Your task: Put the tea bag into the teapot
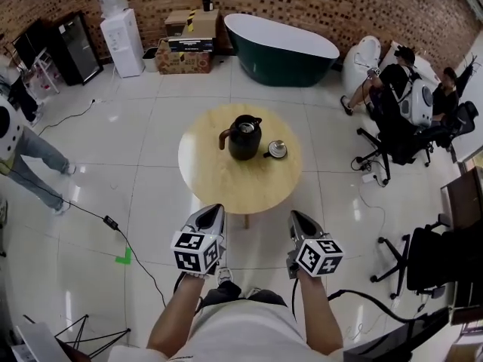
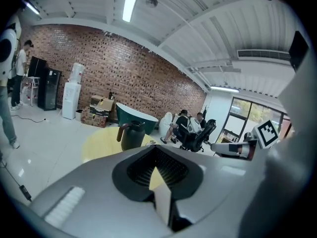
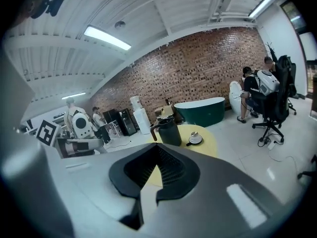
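Note:
A black teapot (image 1: 244, 138) with a brown handle stands near the middle of a round wooden table (image 1: 207, 179). To its right is a small white dish (image 1: 276, 149); whether a tea bag lies in it is too small to tell. Both grippers hang short of the table's near edge, pointing at it. My left gripper (image 1: 214, 210) is shut with nothing in it, and so is my right gripper (image 1: 296, 216). The right gripper view shows the teapot (image 3: 168, 131) and the dish (image 3: 194, 139) ahead past the shut jaws. In the left gripper view the teapot (image 2: 131, 135) is far off.
A dark green bathtub (image 1: 281, 48) and cardboard boxes (image 1: 185, 47) stand by the brick wall behind the table. Office chairs (image 1: 400, 138) with seated people are at the right. A cable (image 1: 113, 225) runs over the white tile floor at the left, near a standing person (image 1: 30, 157).

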